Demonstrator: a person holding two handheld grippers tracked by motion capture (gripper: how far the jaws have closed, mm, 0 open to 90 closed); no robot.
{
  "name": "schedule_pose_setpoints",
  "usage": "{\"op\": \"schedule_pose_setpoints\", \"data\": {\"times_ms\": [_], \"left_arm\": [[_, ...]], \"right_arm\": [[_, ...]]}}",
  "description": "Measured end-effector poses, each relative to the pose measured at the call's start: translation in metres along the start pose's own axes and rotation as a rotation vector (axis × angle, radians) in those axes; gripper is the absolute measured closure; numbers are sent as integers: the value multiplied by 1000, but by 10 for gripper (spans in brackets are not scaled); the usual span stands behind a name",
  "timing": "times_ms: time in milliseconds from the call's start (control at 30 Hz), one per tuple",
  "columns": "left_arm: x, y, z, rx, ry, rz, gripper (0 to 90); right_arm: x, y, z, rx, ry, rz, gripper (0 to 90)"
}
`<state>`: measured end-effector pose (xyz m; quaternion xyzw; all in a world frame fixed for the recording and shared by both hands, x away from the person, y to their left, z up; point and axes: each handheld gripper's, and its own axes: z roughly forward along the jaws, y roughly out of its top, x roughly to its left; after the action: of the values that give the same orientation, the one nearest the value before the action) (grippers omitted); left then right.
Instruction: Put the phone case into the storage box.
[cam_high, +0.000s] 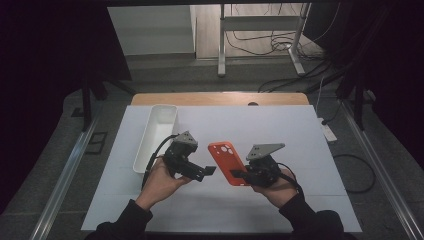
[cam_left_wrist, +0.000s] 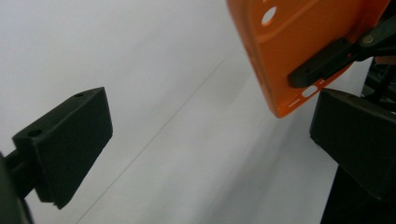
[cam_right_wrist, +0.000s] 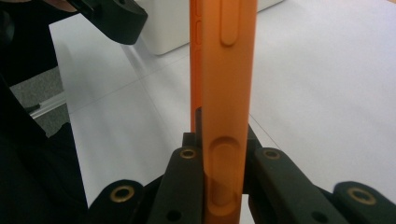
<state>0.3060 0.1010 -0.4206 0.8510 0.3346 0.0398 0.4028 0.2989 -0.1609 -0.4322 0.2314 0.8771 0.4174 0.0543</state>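
Clamped in the right gripper (cam_right_wrist: 219, 186), the orange phone case (cam_right_wrist: 224, 93) was lifted off the table (cam_high: 300, 130); the left gripper (cam_left_wrist: 205, 140), jaws apart, held nothing, with the white tray (cam_high: 150, 135) seemingly next.

In the left gripper view the orange phone case (cam_left_wrist: 308, 51) runs off the top edge, so its upper end is cut off. In the right gripper view its lower end is hidden between the right hand-held gripper (cam_right_wrist: 223, 186)'s jaws. The white tray (cam_high: 155, 137)'s inside is too small to tell.
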Motion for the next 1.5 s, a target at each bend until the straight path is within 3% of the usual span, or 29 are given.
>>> {"op": "schedule_pose_setpoints", "data": {"times_ms": [200, 467, 633, 667, 733, 900, 1167, 1500], "left_arm": [[-6, 1, 3, 23, -7, 21, 134], [-5, 1, 0, 36, -82, 3, 517], [-3, 1, 0, 40, -119, -18, 682], [-3, 1, -1, 39, -139, -25, 682], [-3, 1, -1, 39, -148, -31, 782], [1, 1, -1, 55, -164, -46, 852], [4, 1, -3, 68, -185, -67, 886], [7, -1, -1, 37, -216, -162, 892]], "right_arm": [[5, 1, 3, 4, 5, -13, 851], [10, 2, 5, 6, 4, -26, 851], [11, 2, 6, 9, 2, -32, 851], [11, 2, 6, 9, 0, -32, 851], [11, 2, 6, 11, -3, -34, 852], [11, 2, 6, 14, -7, -36, 852], [12, 2, 7, 19, -2, -42, 851], [10, 0, 10, 20, -10, -37, 829]]}}
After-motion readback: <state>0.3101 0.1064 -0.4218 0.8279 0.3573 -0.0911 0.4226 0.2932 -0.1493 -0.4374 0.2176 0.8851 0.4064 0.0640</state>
